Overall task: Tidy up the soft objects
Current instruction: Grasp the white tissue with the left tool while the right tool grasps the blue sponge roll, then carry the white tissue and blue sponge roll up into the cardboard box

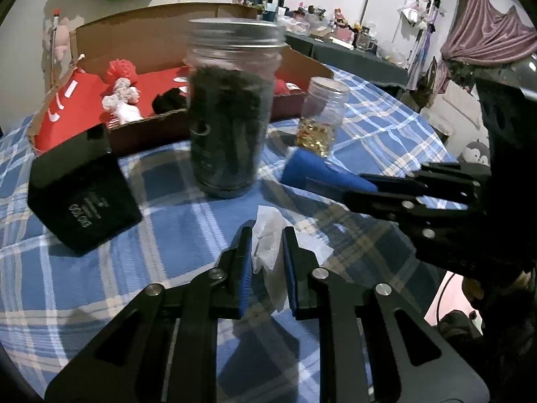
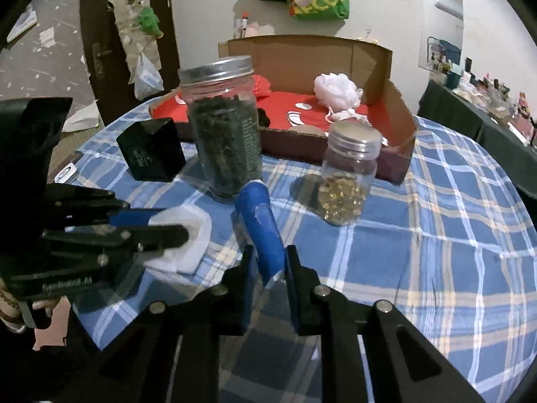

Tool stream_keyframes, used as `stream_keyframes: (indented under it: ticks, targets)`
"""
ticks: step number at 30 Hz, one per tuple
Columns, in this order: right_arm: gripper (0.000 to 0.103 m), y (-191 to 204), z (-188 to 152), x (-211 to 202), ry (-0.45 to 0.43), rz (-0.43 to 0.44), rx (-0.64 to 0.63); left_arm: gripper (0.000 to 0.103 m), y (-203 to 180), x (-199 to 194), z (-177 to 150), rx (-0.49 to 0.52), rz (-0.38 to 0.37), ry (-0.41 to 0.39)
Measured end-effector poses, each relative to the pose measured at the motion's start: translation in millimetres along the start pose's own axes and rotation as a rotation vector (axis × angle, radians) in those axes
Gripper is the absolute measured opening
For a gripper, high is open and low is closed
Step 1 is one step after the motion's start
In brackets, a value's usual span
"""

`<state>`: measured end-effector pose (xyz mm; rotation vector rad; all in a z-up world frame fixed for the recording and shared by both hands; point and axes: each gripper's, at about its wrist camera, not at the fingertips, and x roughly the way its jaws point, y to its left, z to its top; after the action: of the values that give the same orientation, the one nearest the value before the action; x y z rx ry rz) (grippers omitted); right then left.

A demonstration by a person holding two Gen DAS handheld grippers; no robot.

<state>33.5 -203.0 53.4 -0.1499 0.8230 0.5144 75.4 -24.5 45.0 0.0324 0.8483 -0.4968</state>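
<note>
Left gripper (image 1: 266, 262) pinches one white tissue (image 1: 268, 245); right gripper (image 2: 268, 268) pinches one blue roll (image 2: 260, 228). Two jars at 12 o'clock: big jar (image 2: 225, 127), small jar (image 2: 347, 174). One black box (image 2: 151, 154), one cardboard tray (image 2: 399, 127).

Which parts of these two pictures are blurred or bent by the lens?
Left wrist view: the tall jar is smeared, mostly at its lid, while the black box stays readable. Right wrist view: the same jar is sharp, the left gripper slightly soft. Both views: the checked tablecloth curves, corners go black.
</note>
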Motion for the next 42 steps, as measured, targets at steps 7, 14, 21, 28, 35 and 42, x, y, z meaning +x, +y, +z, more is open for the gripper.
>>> stream_keyframes:
  ticks: [7, 14, 21, 28, 35, 42]
  targets:
    - [0.018, 3.3, -5.4, -2.4, 0.006, -0.002, 0.02, 0.016, 2.5, -3.0, -0.3, 0.006, -0.007, -0.006]
    - [0.017, 4.0, -5.8, -3.3, 0.004, -0.008, 0.025, 0.016, 2.8, -6.2, 0.0, 0.003, -0.001, -0.01]
    - [0.015, 2.1, -5.6, -5.9, 0.002, -0.026, 0.014, 0.016, 10.1, -14.2, 3.1, -0.003, 0.014, -0.019]
    - [0.013, 1.6, -8.7, -4.6, 0.01, -0.02, 0.013, 0.016, 14.2, -10.7, -1.0, -0.009, 0.01, -0.002]
    - [0.02, -4.0, -21.3, 1.8, 0.048, 0.001, 0.045, 0.017, 17.8, -0.8, -15.4, -0.026, -0.007, 0.036]
    - [0.052, 2.6, -17.6, 8.7, 0.044, -0.034, -0.004, 0.021, 15.9, -0.7, -17.9, -0.005, -0.006, 0.031]
